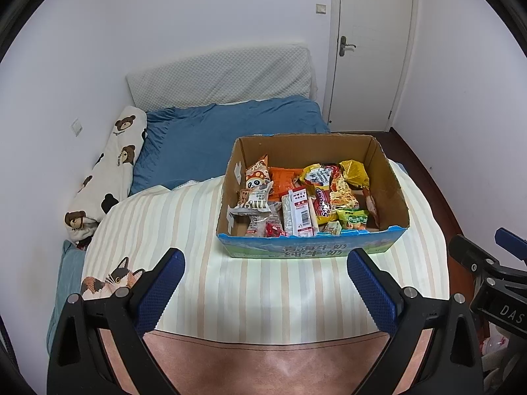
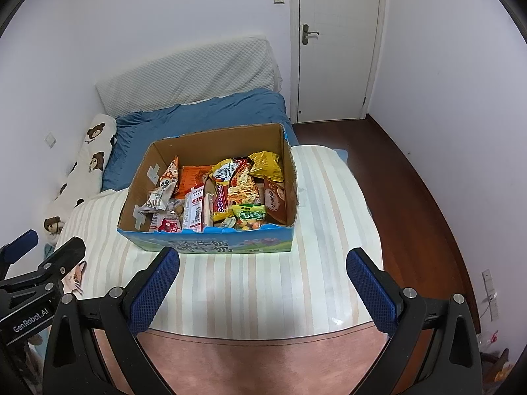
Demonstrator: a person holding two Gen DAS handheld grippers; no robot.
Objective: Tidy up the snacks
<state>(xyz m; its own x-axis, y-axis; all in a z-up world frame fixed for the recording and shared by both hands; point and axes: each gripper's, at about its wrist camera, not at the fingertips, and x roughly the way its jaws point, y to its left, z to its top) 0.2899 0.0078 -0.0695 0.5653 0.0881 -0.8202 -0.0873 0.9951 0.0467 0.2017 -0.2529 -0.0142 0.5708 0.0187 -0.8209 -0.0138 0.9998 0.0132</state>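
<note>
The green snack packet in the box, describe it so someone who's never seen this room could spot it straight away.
On the striped bedspread sits an open cardboard box full of snacks. Look along its near wall, towards the right: the green packet lies flat there, between a red wrapper and a brown pouch, the only bright green one.

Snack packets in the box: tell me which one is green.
The small green packet at the box's near edge, right of centre, below the noodle-print pack. The others are orange, gold, red, white or brown.

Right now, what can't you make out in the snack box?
- Cardboard box floor: both views, covered by piled snack packets.
- Packets along the front row: both views, cut off by the box's blue front wall.
- Packet label text: too small and distorted by the fisheye lens.
</note>
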